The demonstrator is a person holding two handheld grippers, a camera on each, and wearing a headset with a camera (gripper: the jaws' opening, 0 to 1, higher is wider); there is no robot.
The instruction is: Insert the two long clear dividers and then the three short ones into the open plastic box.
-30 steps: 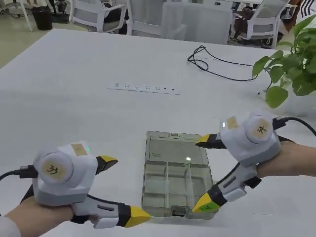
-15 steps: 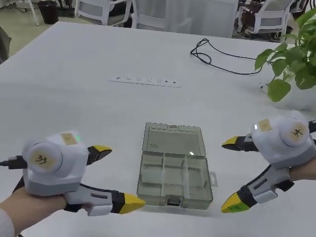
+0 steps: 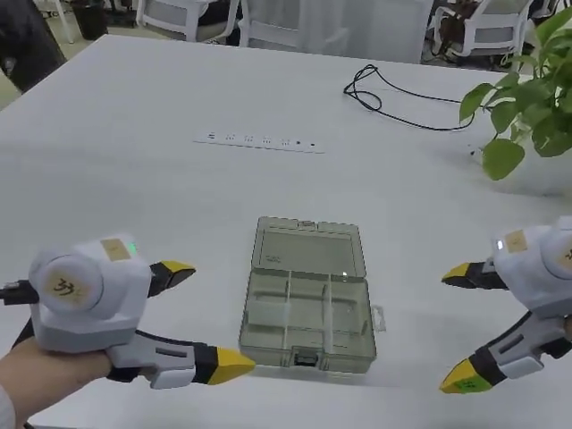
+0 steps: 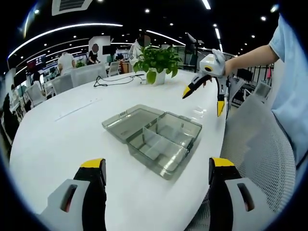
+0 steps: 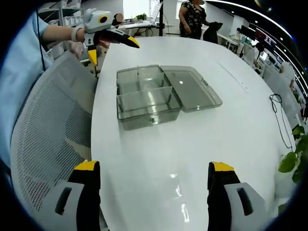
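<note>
**Open box at centre, both grippers empty**

The left gripper (image 3: 206, 315) is held over the near left part of the white counter (image 3: 125, 188). Its fingers (image 4: 90, 192) are spread wide with nothing between them, and they are apart from the box.

The plastic box (image 3: 308, 332) sits on the counter at centre, between the two grippers and touching neither. It is open. The lid (image 3: 309, 251) lies back flat on the far side, joined to the tray along the hinge. Clear dividers (image 3: 288, 308) stand upright inside the tray and split it into compartments. Their exact number cannot be told.

The right gripper (image 3: 458, 329) is held over the near right part of the counter. Its fingers (image 5: 84, 192) are likewise spread wide and empty, with yellow tips pointing toward the box.

Farther back, a white power strip (image 3: 259, 143) lies on the counter beyond the box. A black cable (image 3: 393, 103) loops to its right. A green plant (image 3: 527, 98) stands at the far right edge.
</note>
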